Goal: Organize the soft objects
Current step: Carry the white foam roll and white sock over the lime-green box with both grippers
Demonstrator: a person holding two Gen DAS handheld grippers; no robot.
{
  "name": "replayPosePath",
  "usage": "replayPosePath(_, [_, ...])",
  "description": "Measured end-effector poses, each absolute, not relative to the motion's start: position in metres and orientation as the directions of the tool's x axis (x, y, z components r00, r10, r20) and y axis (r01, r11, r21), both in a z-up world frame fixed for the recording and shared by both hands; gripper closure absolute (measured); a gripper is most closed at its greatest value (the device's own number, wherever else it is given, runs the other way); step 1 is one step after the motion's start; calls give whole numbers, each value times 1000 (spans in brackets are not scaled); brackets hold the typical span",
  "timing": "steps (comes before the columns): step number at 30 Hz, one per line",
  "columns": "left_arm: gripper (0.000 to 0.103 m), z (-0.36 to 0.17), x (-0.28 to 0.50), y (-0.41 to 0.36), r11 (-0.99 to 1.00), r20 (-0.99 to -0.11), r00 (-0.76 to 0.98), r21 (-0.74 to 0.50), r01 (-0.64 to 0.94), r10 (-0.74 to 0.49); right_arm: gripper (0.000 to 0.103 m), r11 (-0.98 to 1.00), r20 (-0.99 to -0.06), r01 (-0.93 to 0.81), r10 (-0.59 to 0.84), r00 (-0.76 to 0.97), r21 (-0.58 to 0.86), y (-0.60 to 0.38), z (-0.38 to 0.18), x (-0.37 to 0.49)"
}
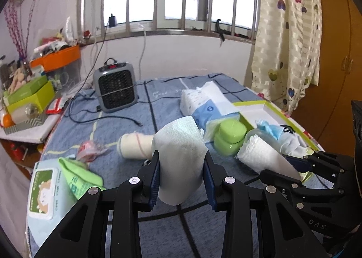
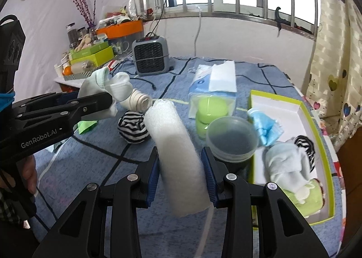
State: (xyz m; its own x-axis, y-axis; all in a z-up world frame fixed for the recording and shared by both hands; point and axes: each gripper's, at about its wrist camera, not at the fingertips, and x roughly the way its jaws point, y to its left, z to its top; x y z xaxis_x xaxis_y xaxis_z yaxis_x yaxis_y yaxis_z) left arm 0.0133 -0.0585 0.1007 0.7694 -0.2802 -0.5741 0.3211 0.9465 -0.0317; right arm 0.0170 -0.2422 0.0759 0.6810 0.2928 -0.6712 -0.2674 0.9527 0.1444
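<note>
My left gripper (image 1: 182, 164) is shut on a pale mint-white sock (image 1: 181, 151) and holds it above the blue bedspread; it also shows in the right wrist view (image 2: 106, 90). My right gripper (image 2: 179, 163) is shut on a white fluffy rolled cloth (image 2: 176, 158), also seen in the left wrist view (image 1: 260, 156). A green-rimmed open box (image 2: 325, 144) at the right holds a light blue cloth (image 2: 285, 163), a striped sock (image 2: 305, 144) and a green towel (image 2: 303, 199). A beige roll (image 2: 138, 99) and a striped sock ball (image 2: 133, 129) lie on the bed.
A grey heater (image 2: 150, 55) with cables stands at the back. A tissue pack (image 2: 215, 81), green jars (image 2: 209, 113), a clear plastic lid (image 2: 232, 138) and a blue mask (image 2: 264, 129) lie mid-bed. A wet-wipes pack (image 1: 45, 192) and green pouch (image 1: 79, 176) lie at the left. A cluttered side table (image 2: 90, 56) stands beyond.
</note>
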Motion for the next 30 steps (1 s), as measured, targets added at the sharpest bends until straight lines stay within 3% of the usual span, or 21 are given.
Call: replayPosePath(30, [71,128,49,-139,877,-542,725,-49,478,-425,65,986,-636,-90,161,755,142,-320,95,29])
